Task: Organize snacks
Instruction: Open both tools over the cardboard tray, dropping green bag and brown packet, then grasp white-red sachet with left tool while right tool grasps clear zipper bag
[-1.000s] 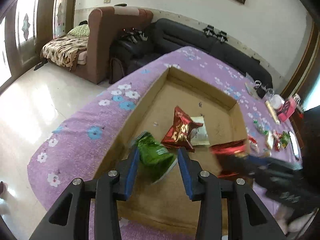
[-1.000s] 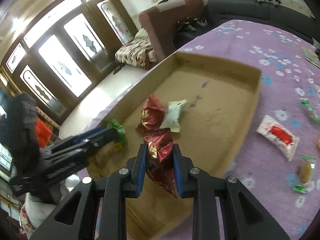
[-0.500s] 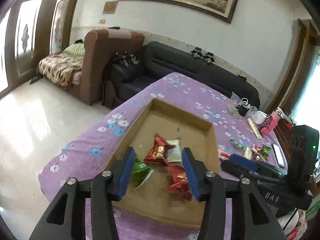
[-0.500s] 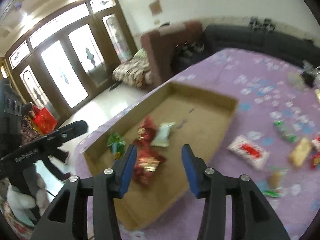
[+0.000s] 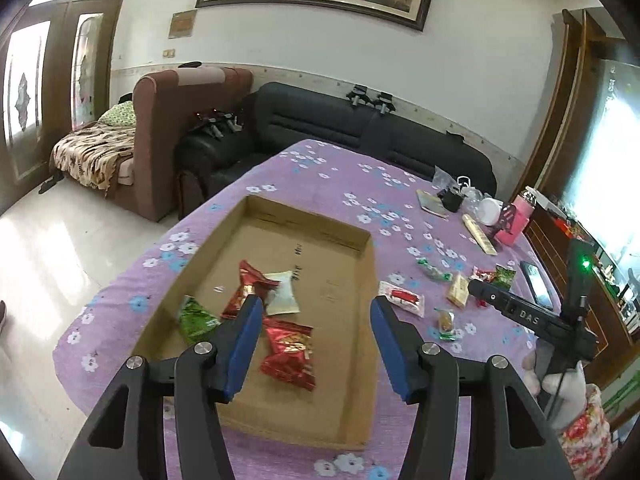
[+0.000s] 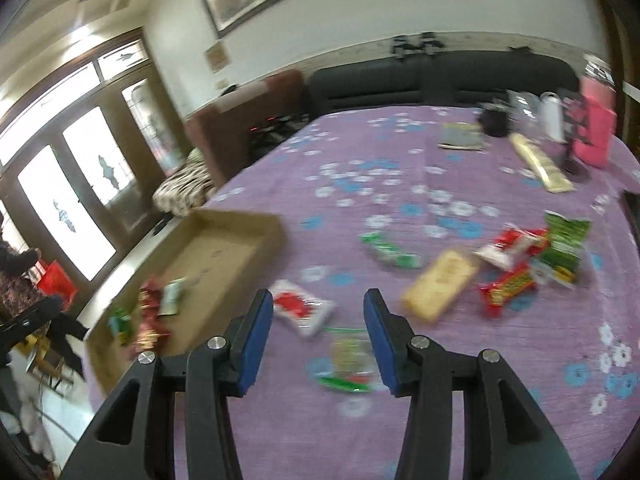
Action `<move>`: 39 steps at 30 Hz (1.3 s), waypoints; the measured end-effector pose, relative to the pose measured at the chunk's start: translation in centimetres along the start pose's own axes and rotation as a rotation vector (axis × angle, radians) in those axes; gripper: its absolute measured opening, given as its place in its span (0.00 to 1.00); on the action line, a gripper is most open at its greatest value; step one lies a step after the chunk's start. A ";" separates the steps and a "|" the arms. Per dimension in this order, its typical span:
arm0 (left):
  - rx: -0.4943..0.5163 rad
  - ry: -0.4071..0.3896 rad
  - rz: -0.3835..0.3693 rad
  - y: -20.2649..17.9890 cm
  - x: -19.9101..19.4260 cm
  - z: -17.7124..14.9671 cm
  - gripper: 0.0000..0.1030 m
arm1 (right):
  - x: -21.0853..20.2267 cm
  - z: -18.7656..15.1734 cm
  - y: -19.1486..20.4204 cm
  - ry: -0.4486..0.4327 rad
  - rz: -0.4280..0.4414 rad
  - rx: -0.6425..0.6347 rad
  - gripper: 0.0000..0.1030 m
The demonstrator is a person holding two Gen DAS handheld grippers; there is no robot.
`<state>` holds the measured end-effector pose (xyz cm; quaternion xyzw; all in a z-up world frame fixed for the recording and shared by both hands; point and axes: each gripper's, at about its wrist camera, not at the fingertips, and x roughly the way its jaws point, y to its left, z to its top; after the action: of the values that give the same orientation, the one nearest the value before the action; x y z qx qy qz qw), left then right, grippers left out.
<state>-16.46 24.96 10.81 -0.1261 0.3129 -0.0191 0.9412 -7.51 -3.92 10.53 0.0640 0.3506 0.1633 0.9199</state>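
Through my left camera, my left gripper (image 5: 316,320) hangs above the near end of the cardboard tray (image 5: 368,380), its blue fingers (image 5: 244,340) spread wide with nothing between them. Four packets lie in the tray: a green packet (image 5: 196,320) by the left wall, a dark red packet (image 5: 248,286) with a white packet (image 5: 283,298) touching its right side, and a shiny red packet (image 5: 290,354) nearest me. The tray sits on a purple flowered tablecloth (image 5: 340,176). To the right of the tray, on the cloth, a white-and-red wrapper (image 5: 401,298) lies just beside the wall, and farther right a small cluster of snacks (image 5: 472,280) is scattered. My right gripper (image 5: 480,292) shows at that edge, reaching over the cluster — from here I cannot tell how its fingers stand.

Through my right camera, blurred by motion, my right gripper (image 6: 318,324) has its fingers (image 6: 378,340) parted and empty over the cloth. Between them lies a clear packet with green ends (image 6: 348,364); the white-and-red wrapper (image 6: 300,306) lies just behind the left finger. Ahead to the right are a tan biscuit pack (image 6: 440,284), a red bar (image 6: 506,290), a green sachet (image 6: 566,242) and a green candy (image 6: 390,250). The tray (image 6: 236,216) sits off to the left, packets gathered at its near end.
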 end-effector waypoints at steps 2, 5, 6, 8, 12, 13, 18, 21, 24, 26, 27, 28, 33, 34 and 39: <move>0.000 0.009 -0.002 -0.4 0.4 -0.1 0.59 | 0.0 -0.2 -1.9 -0.007 -0.012 0.045 0.45; 0.003 0.028 -0.009 -1.1 1.1 -0.3 0.59 | 0.3 -0.2 -4.0 -0.002 -0.009 0.101 0.45; 0.005 0.036 -0.012 -1.4 1.5 -0.4 0.59 | 0.3 -0.3 -4.3 0.001 -0.007 0.111 0.45; 0.006 0.046 -0.017 -1.8 2.0 -0.5 0.59 | 0.5 -0.3 -4.9 0.009 0.001 0.128 0.45; 0.007 0.070 -0.031 -2.4 3.1 -0.8 0.59 | 0.9 -0.6 -5.2 0.031 0.015 0.138 0.45; 0.005 0.075 -0.034 -2.5 3.2 -0.8 0.59 | 1.0 -0.6 -5.2 0.037 0.019 0.140 0.45; -0.010 0.082 -0.044 -2.5 3.7 -1.1 0.59 | 1.1 -0.8 -5.5 0.050 0.032 0.144 0.45; -0.015 0.109 -0.057 -2.7 4.7 -1.4 0.59 | 1.7 -1.0 -5.4 0.075 0.051 0.141 0.45; -0.012 0.123 -0.073 -3.1 5.3 -1.8 0.59 | 2.8 -1.4 -4.5 0.114 0.075 0.100 0.45; -0.010 0.130 -0.082 -3.4 5.6 -2.0 0.59 | 3.7 -1.8 -3.4 0.140 0.070 0.056 0.45; -0.009 0.132 -0.087 -3.5 5.8 -2.0 0.59 | 4.1 -2.1 -2.8 0.154 0.063 0.036 0.45; -0.006 0.134 -0.091 -3.7 5.9 -2.1 0.59 | 4.4 -2.3 -2.3 0.162 0.059 0.021 0.45; 0.034 0.153 -0.117 -5.2 6.8 -2.1 0.59 | 5.3 -3.1 0.0 0.176 -0.023 -0.082 0.45; 0.046 0.158 -0.129 -5.7 7.1 -2.0 0.59 | 5.3 -3.1 0.2 0.177 -0.035 -0.088 0.36; 0.104 0.213 -0.195 -8.7 9.3 -1.4 0.59 | 4.7 -2.9 -0.6 0.171 -0.035 -0.045 0.18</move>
<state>-9.43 15.14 6.47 -0.1040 0.3960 -0.1399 0.9016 -5.99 -2.81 5.26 0.0232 0.4252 0.1598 0.8906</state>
